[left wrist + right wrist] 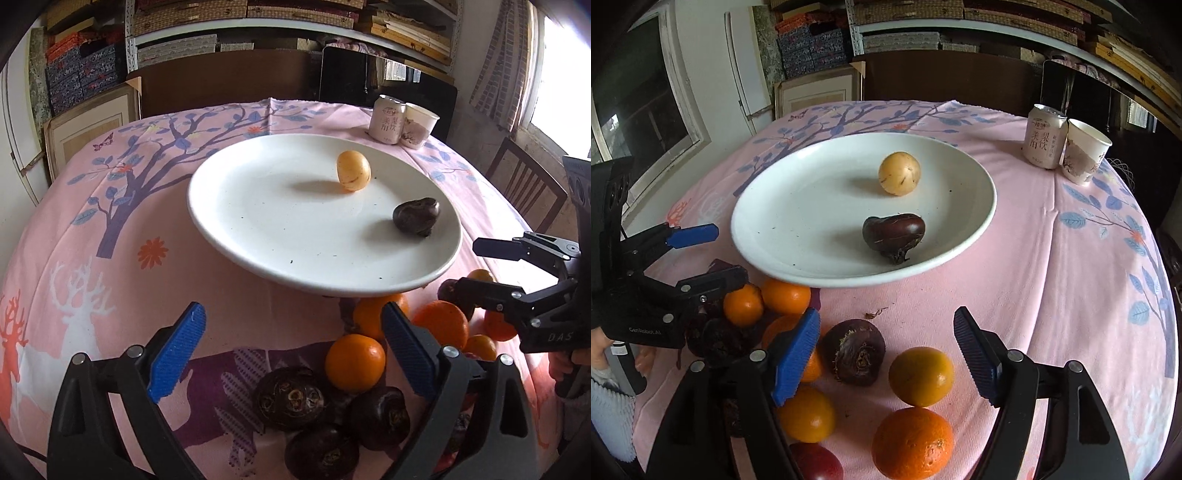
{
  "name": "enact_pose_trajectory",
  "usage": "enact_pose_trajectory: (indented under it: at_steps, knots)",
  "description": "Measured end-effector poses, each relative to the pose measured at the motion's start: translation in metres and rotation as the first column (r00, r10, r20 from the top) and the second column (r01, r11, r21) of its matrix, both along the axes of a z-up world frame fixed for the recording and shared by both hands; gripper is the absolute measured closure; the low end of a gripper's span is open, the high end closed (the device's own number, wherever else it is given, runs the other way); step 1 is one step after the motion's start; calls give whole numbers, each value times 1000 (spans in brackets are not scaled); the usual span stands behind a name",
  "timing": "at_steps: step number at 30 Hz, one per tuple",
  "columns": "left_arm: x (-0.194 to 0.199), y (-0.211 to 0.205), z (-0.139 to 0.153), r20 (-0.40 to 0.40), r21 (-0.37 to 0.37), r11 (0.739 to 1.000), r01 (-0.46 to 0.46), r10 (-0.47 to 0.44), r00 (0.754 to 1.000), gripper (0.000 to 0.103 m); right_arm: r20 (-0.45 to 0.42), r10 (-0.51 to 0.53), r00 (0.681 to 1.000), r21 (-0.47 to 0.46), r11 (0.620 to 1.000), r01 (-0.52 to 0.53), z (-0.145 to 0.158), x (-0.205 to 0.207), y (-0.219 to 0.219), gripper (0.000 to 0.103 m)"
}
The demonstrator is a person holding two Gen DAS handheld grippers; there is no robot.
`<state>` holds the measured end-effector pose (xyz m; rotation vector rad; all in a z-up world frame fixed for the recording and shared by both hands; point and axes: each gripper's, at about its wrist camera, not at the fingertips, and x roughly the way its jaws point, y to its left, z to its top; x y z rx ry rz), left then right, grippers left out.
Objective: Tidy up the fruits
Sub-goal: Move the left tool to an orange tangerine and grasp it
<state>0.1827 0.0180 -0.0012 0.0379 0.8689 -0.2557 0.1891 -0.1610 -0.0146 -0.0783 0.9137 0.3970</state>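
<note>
Left wrist view: the left gripper (pixel 291 336) is seen with its blue-padded jaws spread wide and nothing between them, hanging over the pink patterned tablecloth (pixel 110 229) just in front of a white plate (pixel 258 229). Two fruits are set on the plate, well apart from each other: a pale yellow round fruit (pixel 353 170) toward the far side and a dark brown fruit (pixel 416 216) near the right rim. Below the plate's near edge a loose cluster is found on the cloth: an orange (pixel 354 362) just beside the right jaw, further oranges behind it, and three dark brown fruits (pixel 291 398) nearest the camera. The right gripper (pixel 465 267) is seen at the right edge, its jaws parted and empty above that cluster.

From the right wrist view, the right gripper (pixel 886 339) is shown released as well, nothing being clasped; a dark brown fruit (pixel 855 352) and a yellowish orange (pixel 921 376) lie on the cloth below the gap between its jaws. A larger orange (pixel 912 443) is seen nearer the camera. A drink can (pixel 1045 136) and a paper cup (pixel 1086 155) stand touching at the far right of the table.
</note>
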Motion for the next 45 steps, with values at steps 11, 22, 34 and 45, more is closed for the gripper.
enact_pose_trajectory:
  at_steps: [11, 22, 34, 45]
  knots:
    - [35, -12, -4, -44, 0, 1000, 25, -25, 999, 5, -42, -8, 999, 8, 1000, 9, -8, 35, 8, 28]
    - [34, 12, 2, -33, -99, 994, -47, 43, 999, 4, -63, 5, 998, 93, 996, 0, -4, 35, 2, 28]
    - [-22, -21, 11, 118, 35, 999, 23, -27, 993, 4, 67, -127, 990, 201, 973, 111, 9, -40, -59, 26]
    - [-9, -54, 3, 77, 44, 991, 129, -132, 988, 35, 35, -165, 986, 227, 962, 153, 2, -43, -70, 14]
